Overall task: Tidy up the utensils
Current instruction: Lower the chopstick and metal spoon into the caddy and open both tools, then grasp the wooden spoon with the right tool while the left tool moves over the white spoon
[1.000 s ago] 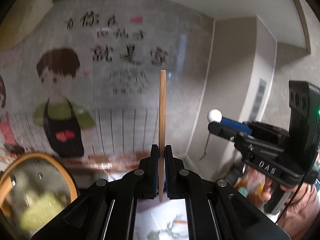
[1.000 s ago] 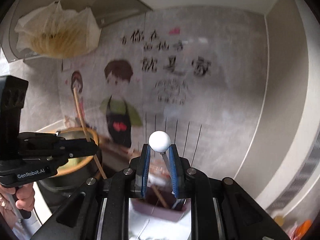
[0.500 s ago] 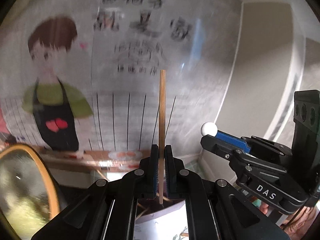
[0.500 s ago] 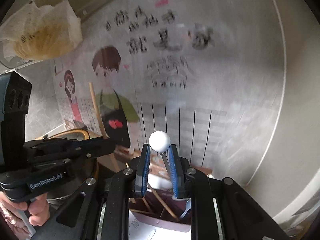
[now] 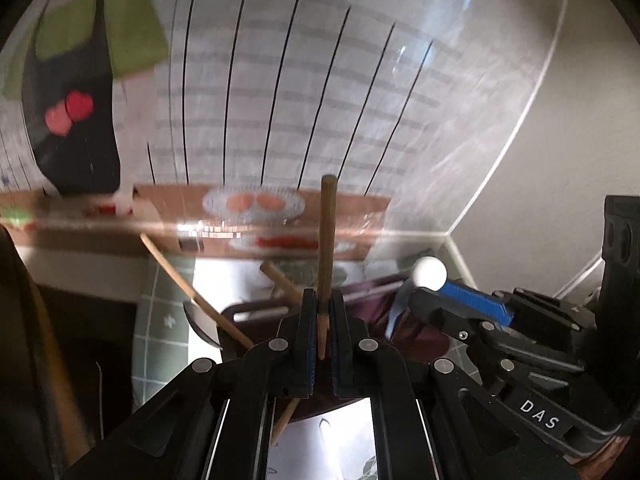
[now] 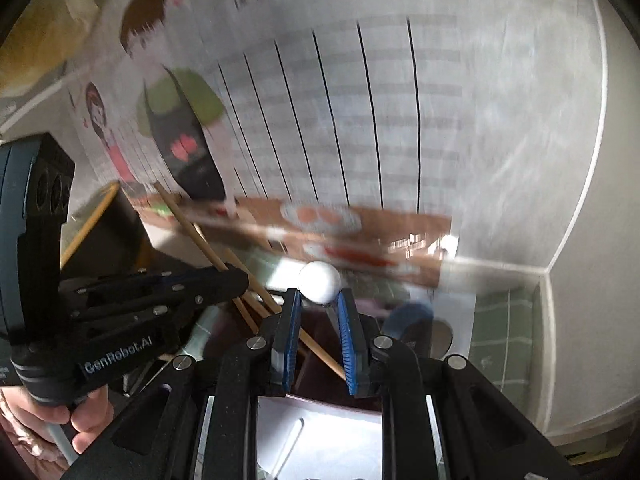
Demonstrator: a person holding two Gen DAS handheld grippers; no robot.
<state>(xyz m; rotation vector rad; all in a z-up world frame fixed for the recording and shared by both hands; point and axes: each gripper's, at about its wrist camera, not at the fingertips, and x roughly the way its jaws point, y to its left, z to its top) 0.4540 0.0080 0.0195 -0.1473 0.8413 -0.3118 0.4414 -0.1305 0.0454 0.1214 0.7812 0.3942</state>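
My left gripper (image 5: 322, 300) is shut on a wooden chopstick (image 5: 327, 240) that stands upright between its pads. My right gripper (image 6: 318, 300) is shut on a white ball-topped utensil (image 6: 319, 282); it shows in the left wrist view (image 5: 429, 273) at the right. Both hover over a dark maroon utensil holder (image 5: 416, 336), which holds several wooden chopsticks (image 5: 192, 294). The holder also shows below the right gripper (image 6: 320, 368). The left gripper shows in the right wrist view (image 6: 224, 280) at the left, close beside the right one.
A wall poster with cartoon figures (image 6: 180, 120) stands just behind the holder. A dark pot with a wooden-rimmed lid (image 6: 108, 232) is at the left. A green tiled mat (image 6: 504, 328) lies at the right by the wall corner (image 6: 548, 272).
Both grippers have tipped downward and moved closer to the utensil holder, which now fills the lower middle of both views. Each keeps its utensil.
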